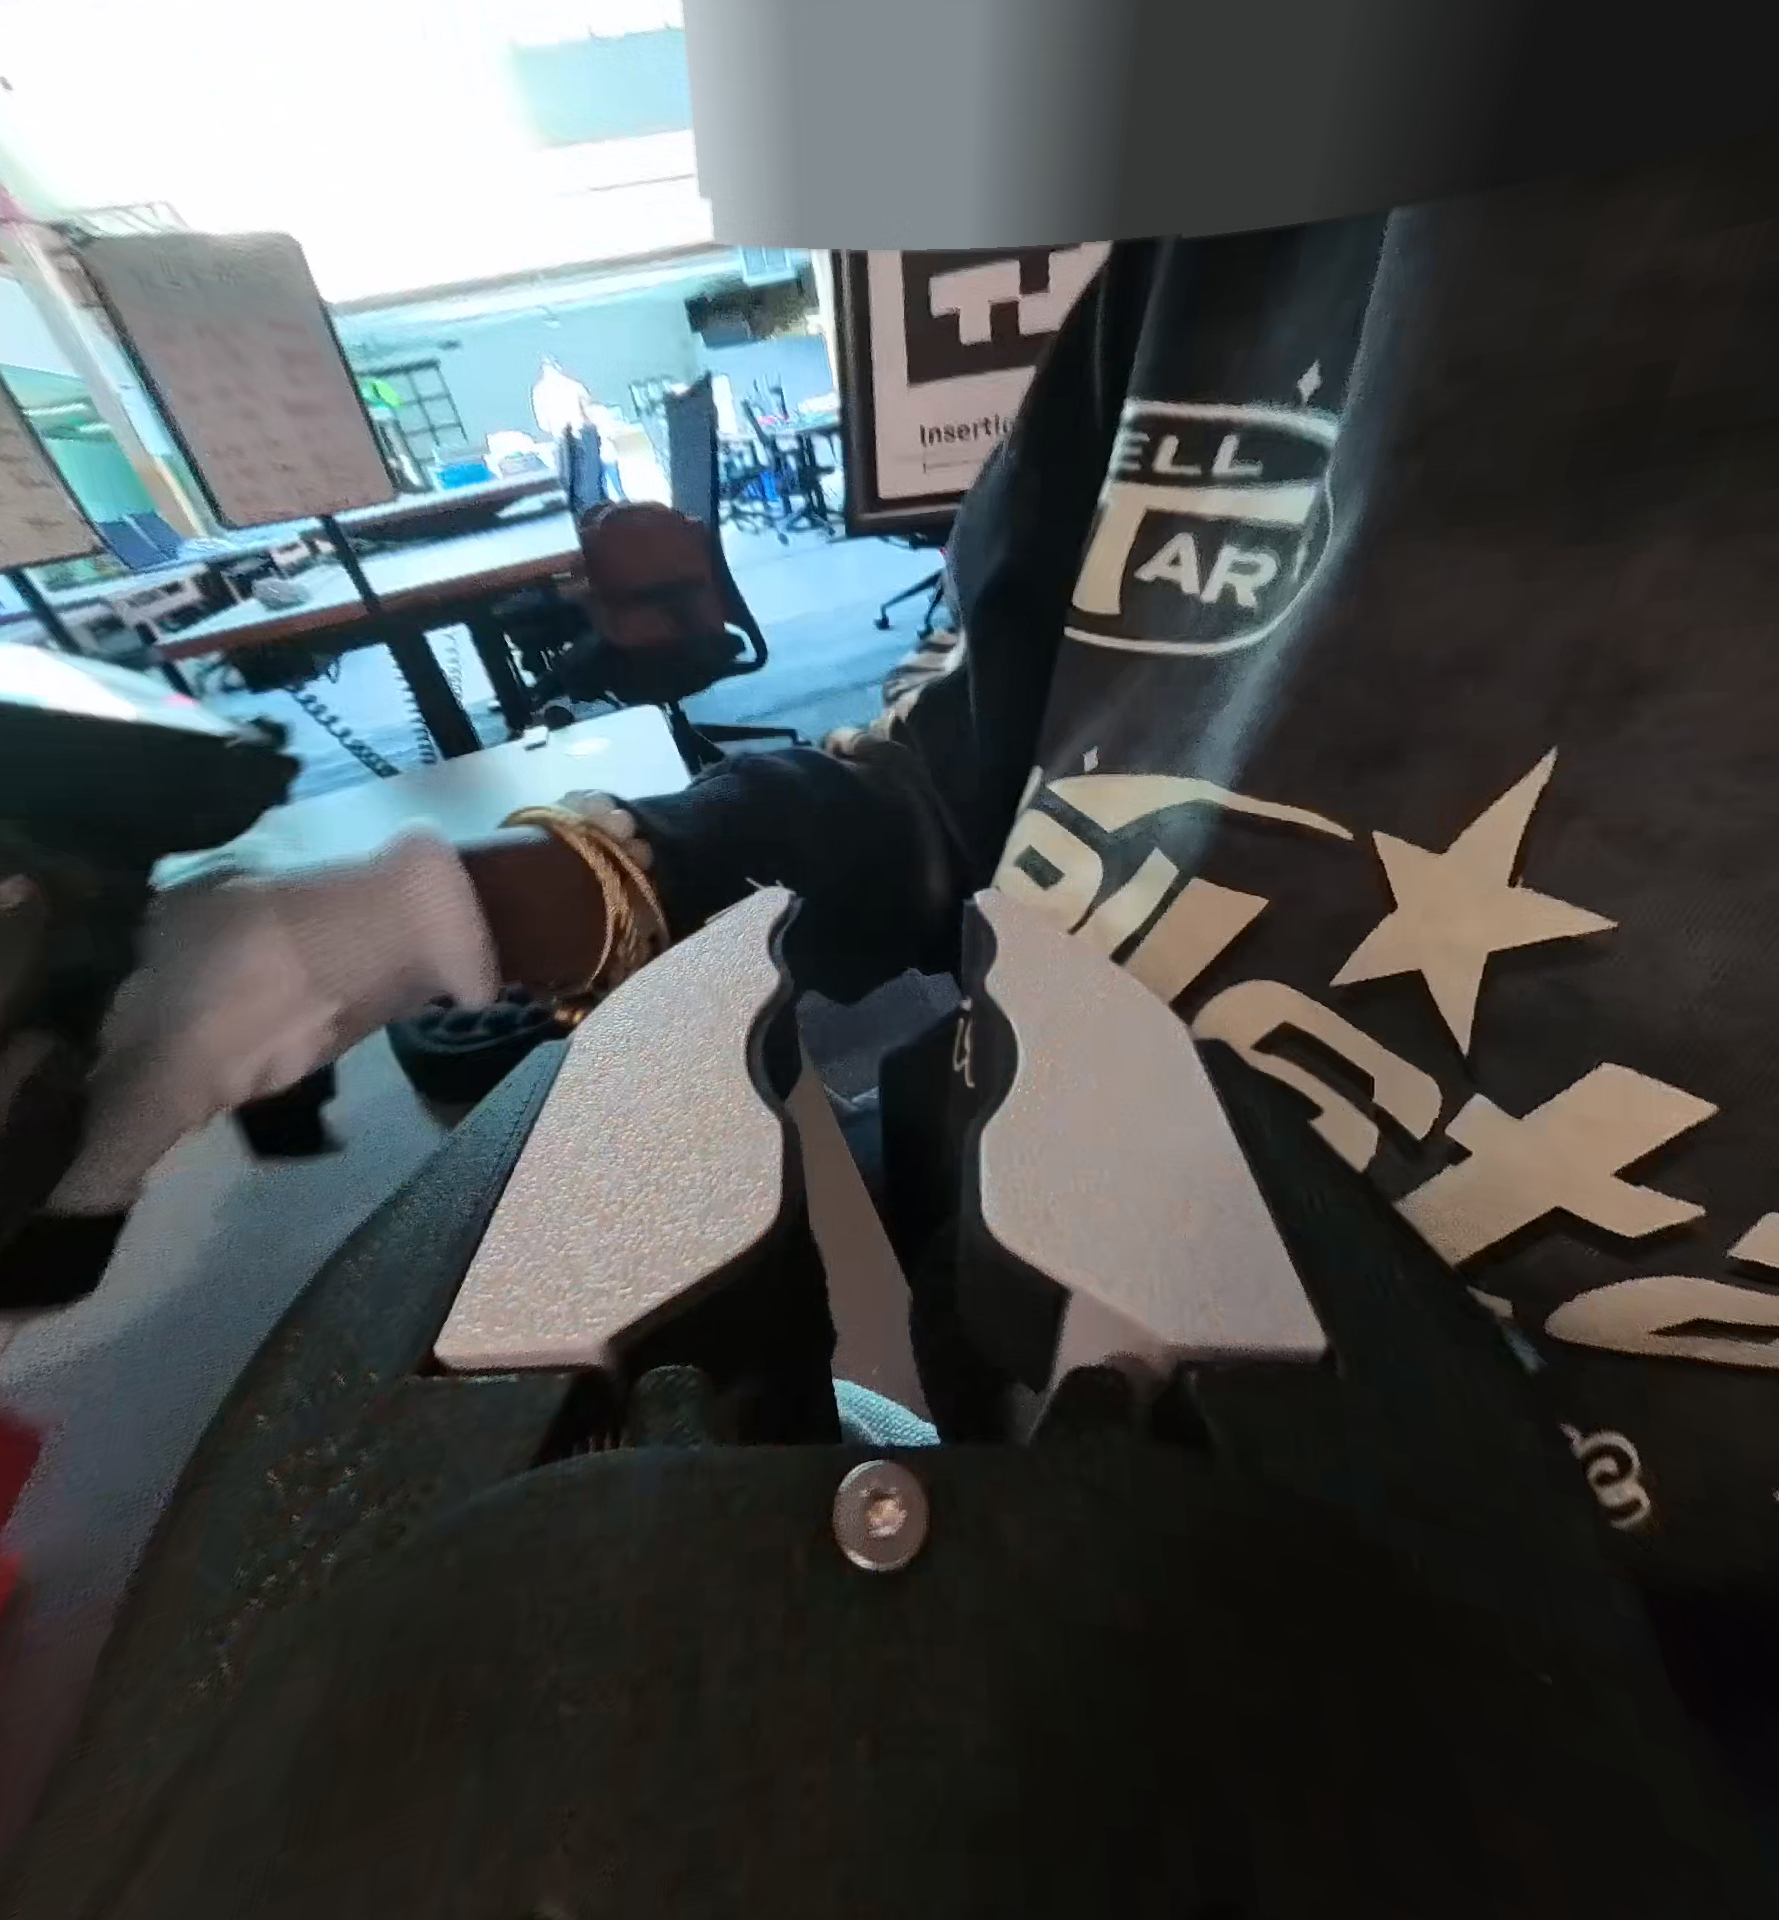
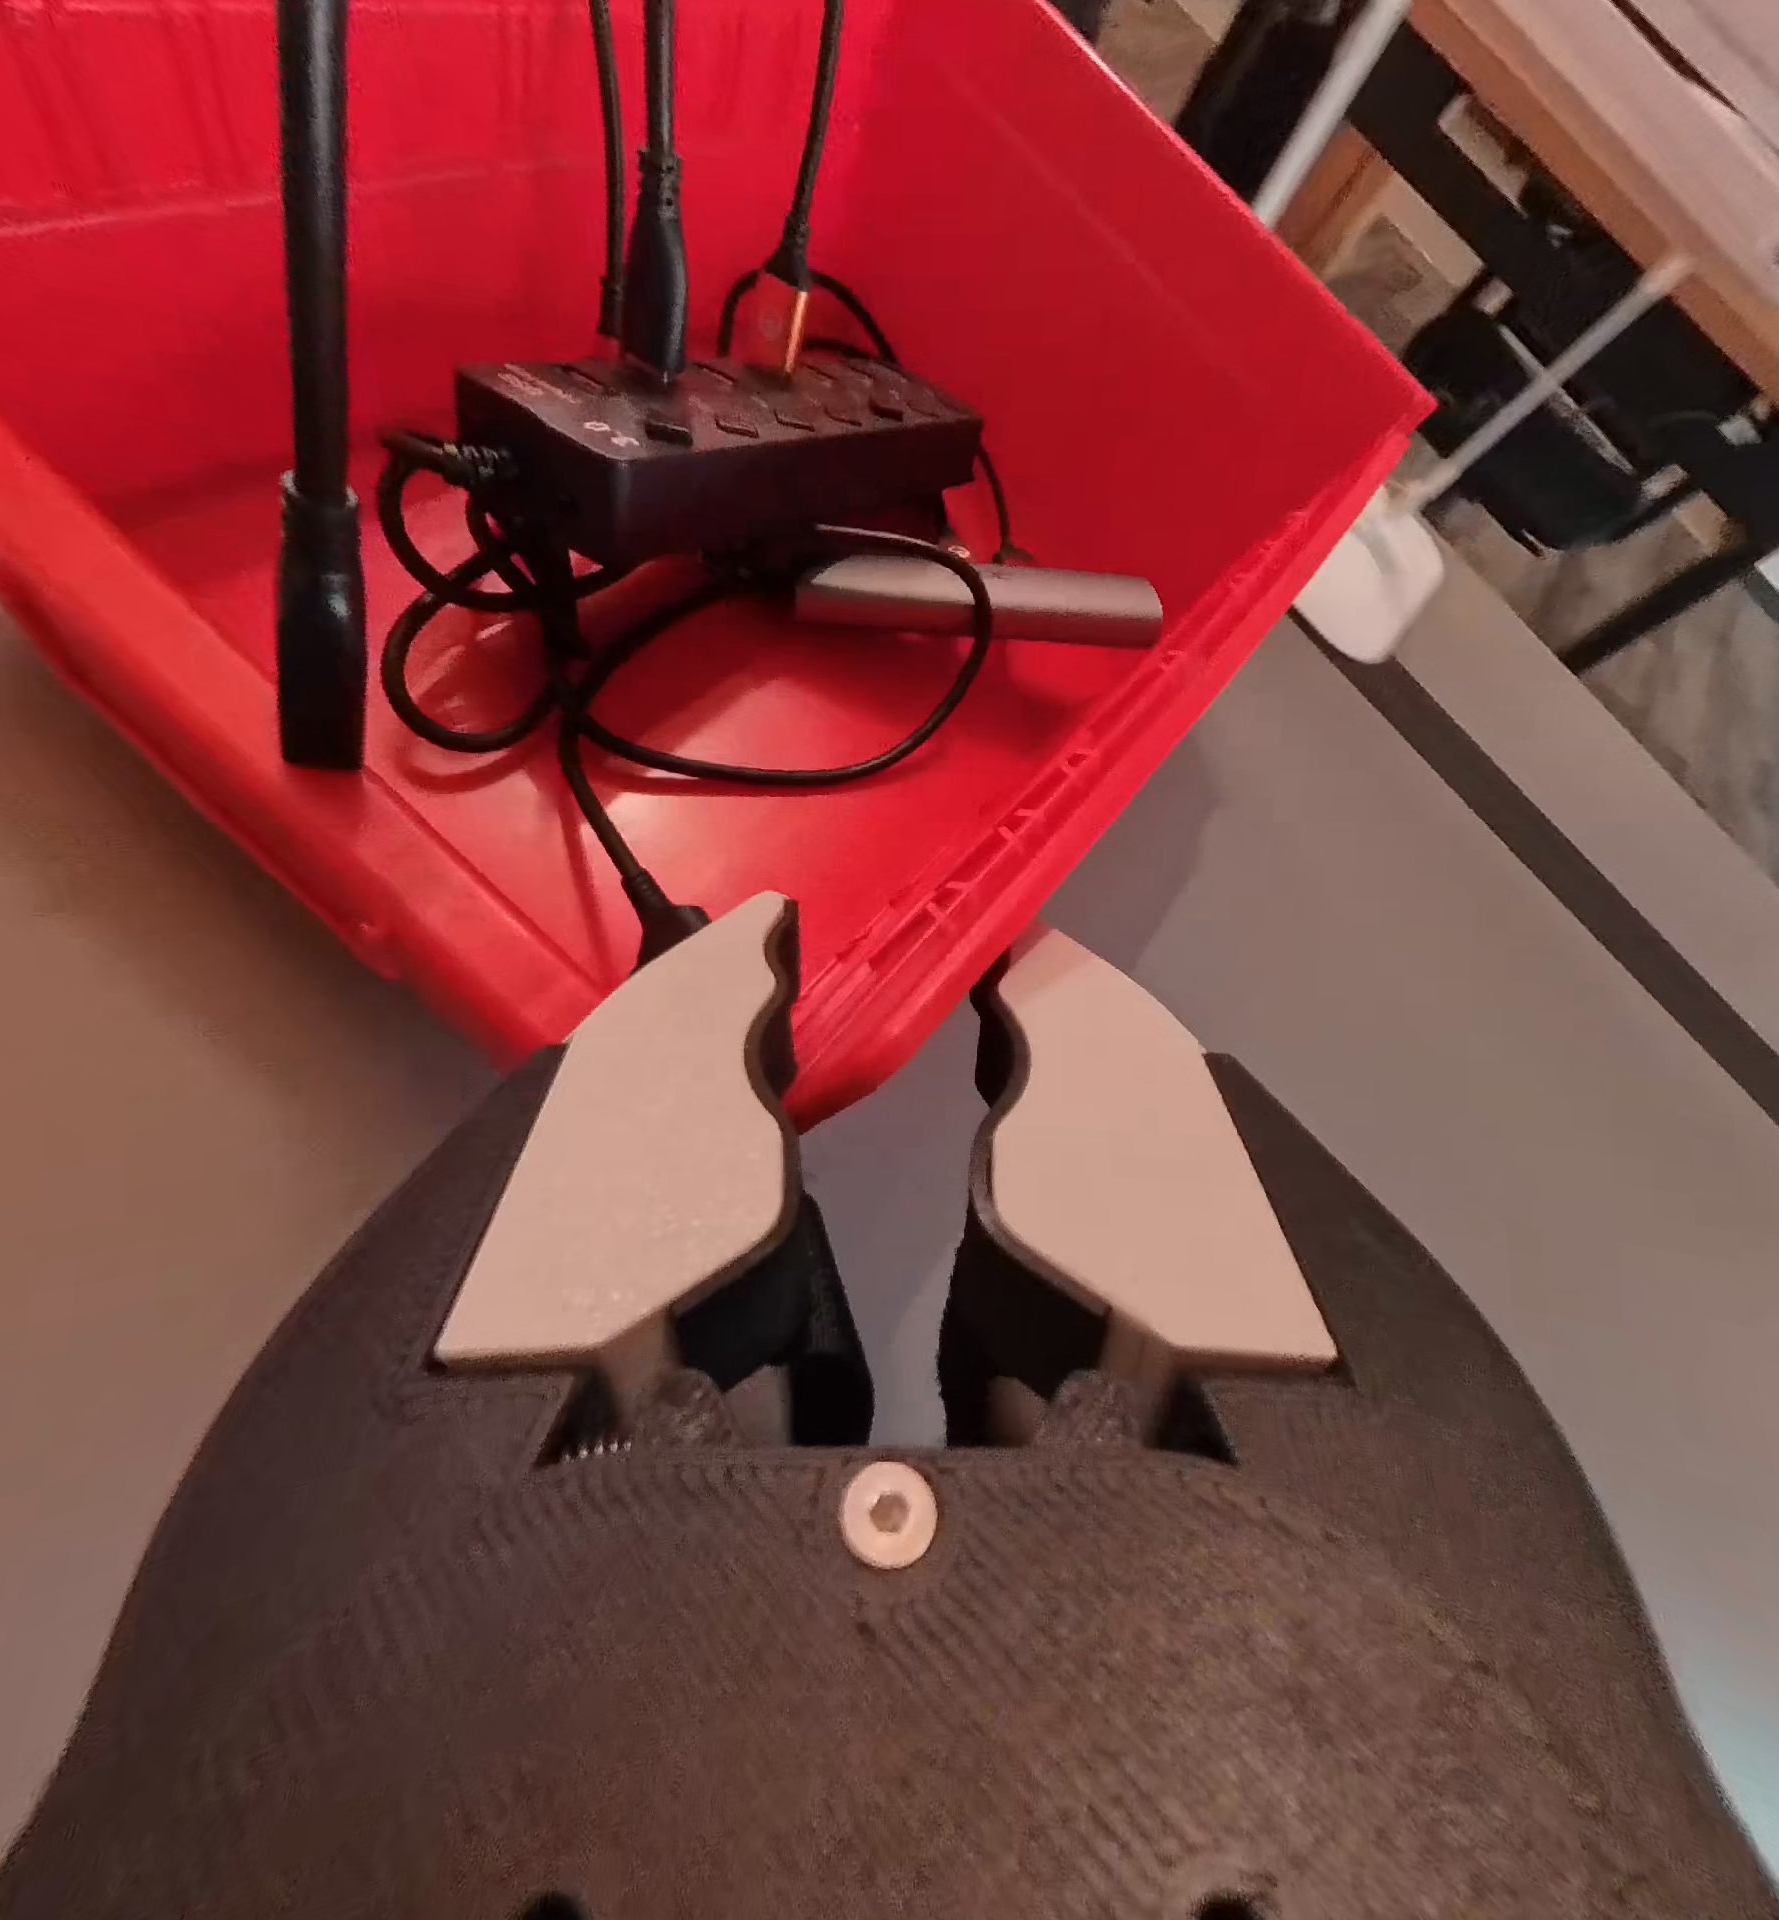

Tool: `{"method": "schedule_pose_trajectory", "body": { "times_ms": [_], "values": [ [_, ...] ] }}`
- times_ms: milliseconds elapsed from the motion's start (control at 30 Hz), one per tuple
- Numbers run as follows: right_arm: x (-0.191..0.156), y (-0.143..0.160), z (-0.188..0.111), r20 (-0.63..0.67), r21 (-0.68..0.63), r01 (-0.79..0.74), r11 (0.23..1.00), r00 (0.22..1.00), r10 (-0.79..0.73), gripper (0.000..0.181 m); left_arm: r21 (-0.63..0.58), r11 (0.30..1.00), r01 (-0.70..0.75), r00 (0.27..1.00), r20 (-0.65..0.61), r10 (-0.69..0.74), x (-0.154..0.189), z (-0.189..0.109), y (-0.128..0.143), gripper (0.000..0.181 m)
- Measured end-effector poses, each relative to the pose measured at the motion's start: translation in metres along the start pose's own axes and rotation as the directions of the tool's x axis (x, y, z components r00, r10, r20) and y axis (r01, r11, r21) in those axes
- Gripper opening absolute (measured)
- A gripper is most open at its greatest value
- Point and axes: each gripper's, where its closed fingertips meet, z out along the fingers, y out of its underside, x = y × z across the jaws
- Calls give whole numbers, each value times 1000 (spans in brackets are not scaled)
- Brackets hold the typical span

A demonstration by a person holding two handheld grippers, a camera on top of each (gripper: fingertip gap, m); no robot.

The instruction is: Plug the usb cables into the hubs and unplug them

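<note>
1. Up close, my right tool hangs open over the corner of the red bin on the tabletop, gripping nothing.
2. Inside lie a black hub with printed markings, cables plugged in, and a grey hub.
3. My left tool gapes empty toward a dark printed shirt.
</note>
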Motion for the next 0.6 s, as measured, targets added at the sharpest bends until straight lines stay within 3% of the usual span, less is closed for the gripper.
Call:
{"method": "schedule_pose_trajectory", "body": {
  "times_ms": [200, 267, 367, 433, 500, 600],
  "values": [
    [-73, -63, 35, 136, 192, -109, 975, 987, 84, 38, 37, 999, -22, 1000, -6, 22, 3, -3, -5, 26],
    [-99, -70, 36, 222, 248, -50, 967, 975, -6, 54, 22, 999, -33, 999, -12, 34, 5, -1, -3, 27],
    [-101, -80, 28, 113, 367, 86, 926, 984, -136, 62, 21, 999, -39, 999, -12, 40, 5, -1, -3, 27],
    [-98, -85, 22, 53, 404, 129, 906, 985, -164, 86, 33, 999, -42, 999, -10, 43, 5, -2, -5, 28],
    [-96, -88, 14, 54, 440, 81, 895, 992, -116, 103, 48, 998, -49, 999, -8, 49, 5, -3, -7, 30],
    [-86, -96, -3, 96, 517, -88, 852, 994, 44, 112, 102, 992, -68, 998, -4, 69, 8, -7, -19, 34]
  ]
}}
